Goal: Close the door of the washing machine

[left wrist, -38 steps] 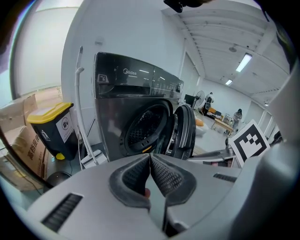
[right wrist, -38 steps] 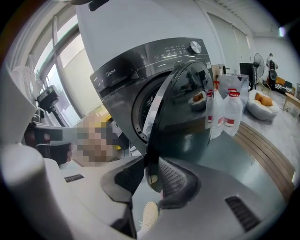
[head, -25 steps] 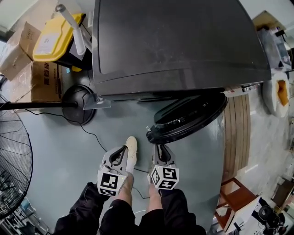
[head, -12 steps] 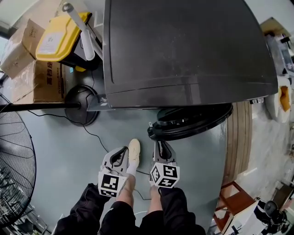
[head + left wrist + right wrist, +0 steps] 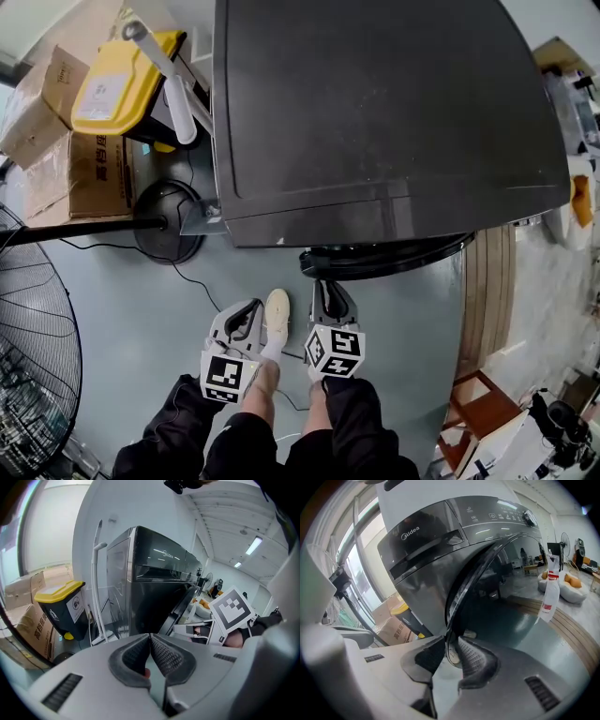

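Note:
The dark grey washing machine (image 5: 375, 112) fills the top of the head view. Its round door (image 5: 384, 258) stands only slightly ajar, mostly tucked under the machine's front edge. My right gripper (image 5: 328, 286) reaches the door's left rim. In the right gripper view the door's rim (image 5: 449, 639) runs between the jaws, and my right gripper (image 5: 451, 651) is shut on it. My left gripper (image 5: 246, 314) hangs beside it to the left, away from the door. In the left gripper view my left gripper (image 5: 150, 641) has its pads together at the tips, holding nothing, with the machine (image 5: 150, 588) ahead.
Left of the machine stand a yellow-lidded bin (image 5: 117, 84), cardboard boxes (image 5: 80, 173), a white pole (image 5: 169, 75) and a fan's round base (image 5: 167, 220); its grille (image 5: 28, 375) is at the left edge. A wooden stool (image 5: 483, 408) is at lower right. My shoe (image 5: 276, 314) is between the grippers.
The door has swung from wide open to nearly against the machine. Both grippers and I have moved forward towards the machine, the right one staying on the door's rim.

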Action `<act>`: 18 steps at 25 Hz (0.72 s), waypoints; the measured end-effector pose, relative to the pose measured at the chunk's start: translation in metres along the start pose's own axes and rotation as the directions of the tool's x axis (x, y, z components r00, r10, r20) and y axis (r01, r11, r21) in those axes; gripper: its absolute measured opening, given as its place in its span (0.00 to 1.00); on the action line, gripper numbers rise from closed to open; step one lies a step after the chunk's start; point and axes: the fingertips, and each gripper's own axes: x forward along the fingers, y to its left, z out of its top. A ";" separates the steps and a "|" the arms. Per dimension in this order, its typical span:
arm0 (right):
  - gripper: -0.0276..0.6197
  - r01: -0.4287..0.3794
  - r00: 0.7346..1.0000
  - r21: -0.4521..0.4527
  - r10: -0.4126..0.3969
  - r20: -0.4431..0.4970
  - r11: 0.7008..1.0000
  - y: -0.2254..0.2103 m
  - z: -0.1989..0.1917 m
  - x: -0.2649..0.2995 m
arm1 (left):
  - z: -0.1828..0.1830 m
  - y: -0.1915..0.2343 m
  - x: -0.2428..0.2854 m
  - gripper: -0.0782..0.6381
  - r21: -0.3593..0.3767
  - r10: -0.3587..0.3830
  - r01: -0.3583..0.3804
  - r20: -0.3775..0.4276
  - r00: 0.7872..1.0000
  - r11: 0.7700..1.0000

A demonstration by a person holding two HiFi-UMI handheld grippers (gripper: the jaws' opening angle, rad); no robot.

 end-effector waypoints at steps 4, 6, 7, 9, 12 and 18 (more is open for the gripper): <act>0.20 0.005 1.000 -0.005 -0.005 0.010 1.000 0.002 0.008 0.010 | 0.003 0.010 0.005 0.14 0.005 0.000 0.000 -0.003 1.000 1.000; 0.20 0.006 1.000 -0.010 -0.006 0.012 1.000 0.004 0.011 0.015 | 0.003 0.016 0.007 0.14 0.005 0.002 -0.002 -0.005 1.000 1.000; 0.20 0.007 1.000 -0.012 -0.007 0.013 1.000 0.005 0.012 0.017 | 0.002 0.019 0.008 0.14 0.004 0.003 -0.003 -0.007 1.000 1.000; 0.20 0.008 1.000 -0.017 -0.008 0.012 1.000 0.007 0.016 0.022 | 0.003 0.025 0.009 0.14 0.001 0.005 -0.005 -0.012 1.000 1.000; 0.20 0.008 1.000 -0.036 -0.008 0.010 0.999 0.008 0.023 0.028 | 0.006 0.029 0.011 0.14 -0.002 0.003 -0.003 -0.014 1.000 1.000; 0.20 0.013 1.000 -0.064 -0.013 -0.002 0.998 0.010 0.031 0.037 | 0.014 0.037 0.019 0.14 -0.005 -0.001 0.001 -0.014 1.000 1.000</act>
